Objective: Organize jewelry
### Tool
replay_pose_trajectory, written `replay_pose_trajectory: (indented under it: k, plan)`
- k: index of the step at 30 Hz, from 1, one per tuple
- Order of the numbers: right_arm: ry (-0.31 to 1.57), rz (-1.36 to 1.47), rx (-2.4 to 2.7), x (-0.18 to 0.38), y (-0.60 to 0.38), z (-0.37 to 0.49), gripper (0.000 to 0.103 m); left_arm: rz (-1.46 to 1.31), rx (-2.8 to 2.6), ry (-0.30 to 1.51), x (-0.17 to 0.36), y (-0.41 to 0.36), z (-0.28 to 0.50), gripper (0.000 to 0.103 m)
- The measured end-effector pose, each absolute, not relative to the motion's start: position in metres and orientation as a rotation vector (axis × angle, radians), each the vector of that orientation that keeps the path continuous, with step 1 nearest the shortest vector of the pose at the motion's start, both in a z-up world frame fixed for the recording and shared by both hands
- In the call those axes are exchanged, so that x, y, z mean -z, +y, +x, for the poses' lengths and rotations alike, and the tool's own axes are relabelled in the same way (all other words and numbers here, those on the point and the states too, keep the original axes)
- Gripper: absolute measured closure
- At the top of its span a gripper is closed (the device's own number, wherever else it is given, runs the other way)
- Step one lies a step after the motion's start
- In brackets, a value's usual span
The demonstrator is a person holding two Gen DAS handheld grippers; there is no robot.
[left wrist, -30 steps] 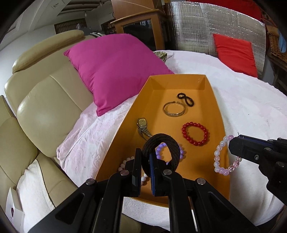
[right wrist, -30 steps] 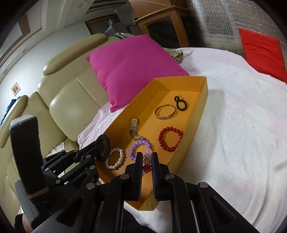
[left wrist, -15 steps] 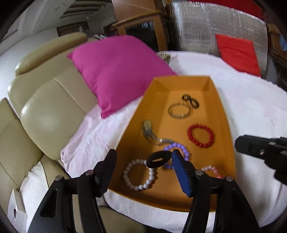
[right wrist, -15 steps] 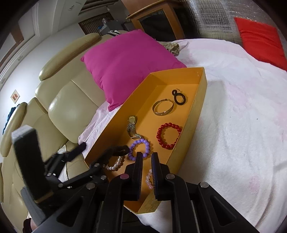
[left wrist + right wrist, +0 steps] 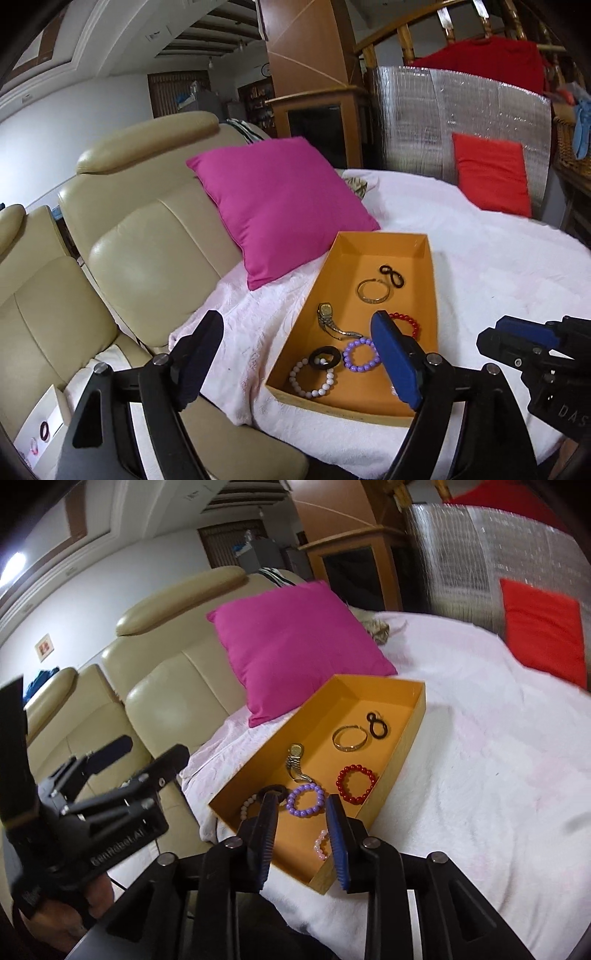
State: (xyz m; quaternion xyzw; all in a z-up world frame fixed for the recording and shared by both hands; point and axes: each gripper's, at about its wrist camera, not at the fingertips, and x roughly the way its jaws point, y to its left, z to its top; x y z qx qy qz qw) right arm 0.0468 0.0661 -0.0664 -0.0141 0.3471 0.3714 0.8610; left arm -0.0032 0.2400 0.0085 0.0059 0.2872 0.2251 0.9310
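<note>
An orange tray point(image 5: 391, 238) point(image 5: 384, 782) lies on a white-covered bed. In it are a black hair tie point(image 5: 325, 357) resting on a white bead bracelet point(image 5: 312, 380), a purple bracelet point(image 5: 361, 357), a red bracelet point(image 5: 408, 320), a watch point(image 5: 328, 319), a gold bangle point(image 5: 373, 290), a small black loop point(image 5: 392, 275) and a pink bead bracelet point(image 5: 320, 844). My left gripper point(image 5: 295, 358) is open and empty, above the tray's near end. My right gripper point(image 5: 302, 834) is open and empty above the pink bracelet.
A magenta pillow point(image 5: 284, 206) leans on a beige leather sofa point(image 5: 147, 251) left of the tray. A red cushion point(image 5: 491, 177) stands at the back against a silver foil panel point(image 5: 443, 122). A small white box point(image 5: 40, 424) lies on the sofa.
The left gripper opened and dropped the black hair tie onto the white bracelet. The right gripper opened and let the pink bracelet fall into the tray. Both pulled back and up.
</note>
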Motion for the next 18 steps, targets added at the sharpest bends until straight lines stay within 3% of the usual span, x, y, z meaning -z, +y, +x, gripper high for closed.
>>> replay_pose_trajectory:
  k: [18]
  plan:
    - [0.578,-0.111,-0.714,0.021,0.025,-0.039,0.072,0.047,-0.448,0.558,-0.024,0.208,-0.06,0.02]
